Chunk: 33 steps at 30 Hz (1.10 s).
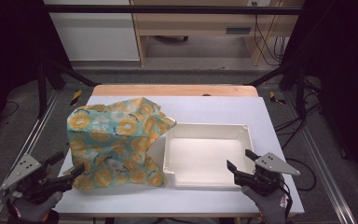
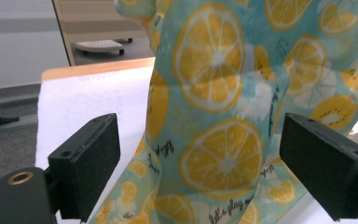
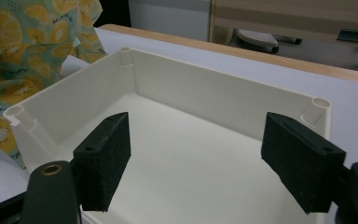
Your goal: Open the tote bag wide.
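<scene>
From the high view, a white bench (image 1: pixel 200 107) carries a crumpled cloth printed with orange slices (image 1: pixel 116 142) at about nine o'clock of centre and a shallow white tray (image 1: pixel 208 128) at about three o'clock of the cloth, the cloth's right edge draped against the tray's left wall. The left tool (image 1: pixel 67 165) sits at seven o'clock of the bench, its jaws spread wide and pointing toward the cloth's near left corner, one tip just at the fabric. The right tool (image 1: pixel 241 159) sits at five o'clock, jaws wide, over the tray's near right corner. A gloved hand (image 1: pixel 270 205) holds it.

In the left gripper view, the left tool (image 2: pixel 200 158) stands wide with the cloth (image 2: pixel 223 116) rising between and beyond its jaws; neither pad presses the fabric. The bench (image 2: pixel 88 98) shows at ten o'clock.

In the right gripper view, the right tool (image 3: pixel 196 163) is wide, its jaws hanging over the tray (image 3: pixel 214 93), whose inside is bare. The cloth (image 3: pixel 23 51) lies at ten o'clock, against the tray's far left corner.
</scene>
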Motion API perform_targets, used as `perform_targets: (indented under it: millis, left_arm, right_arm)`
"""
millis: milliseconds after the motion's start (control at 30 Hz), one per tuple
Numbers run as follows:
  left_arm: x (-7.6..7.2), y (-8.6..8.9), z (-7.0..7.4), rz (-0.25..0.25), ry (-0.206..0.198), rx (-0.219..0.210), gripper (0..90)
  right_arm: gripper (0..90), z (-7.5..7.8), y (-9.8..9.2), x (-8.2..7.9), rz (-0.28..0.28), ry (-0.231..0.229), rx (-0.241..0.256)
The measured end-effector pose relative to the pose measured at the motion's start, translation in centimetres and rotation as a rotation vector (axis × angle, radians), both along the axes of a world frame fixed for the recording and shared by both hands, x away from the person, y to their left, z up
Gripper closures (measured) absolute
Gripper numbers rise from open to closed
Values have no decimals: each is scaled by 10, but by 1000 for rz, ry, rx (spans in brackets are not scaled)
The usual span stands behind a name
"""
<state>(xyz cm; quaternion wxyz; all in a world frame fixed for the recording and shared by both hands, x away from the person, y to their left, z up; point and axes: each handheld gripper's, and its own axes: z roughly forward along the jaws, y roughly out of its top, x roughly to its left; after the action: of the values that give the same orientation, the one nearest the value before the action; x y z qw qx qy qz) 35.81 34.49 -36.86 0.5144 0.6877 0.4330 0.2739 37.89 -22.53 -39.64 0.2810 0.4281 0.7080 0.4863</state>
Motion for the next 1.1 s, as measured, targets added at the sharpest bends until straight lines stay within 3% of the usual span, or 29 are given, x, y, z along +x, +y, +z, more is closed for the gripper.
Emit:
perform_targets:
  millis: [467,800,1100]
  left_arm:
    - [8,-6,26,-8,-41,8,131]
    - [14,-9,48,-18,-80,-30,147]
    - [21,-14,52,-11,-76,-33,159]
  right_arm:
    - [260,27,23,7,47,-40,10]
    - [260,48,56,15,119,-79,34]
    - [264,59,87,23,178,-99,50]
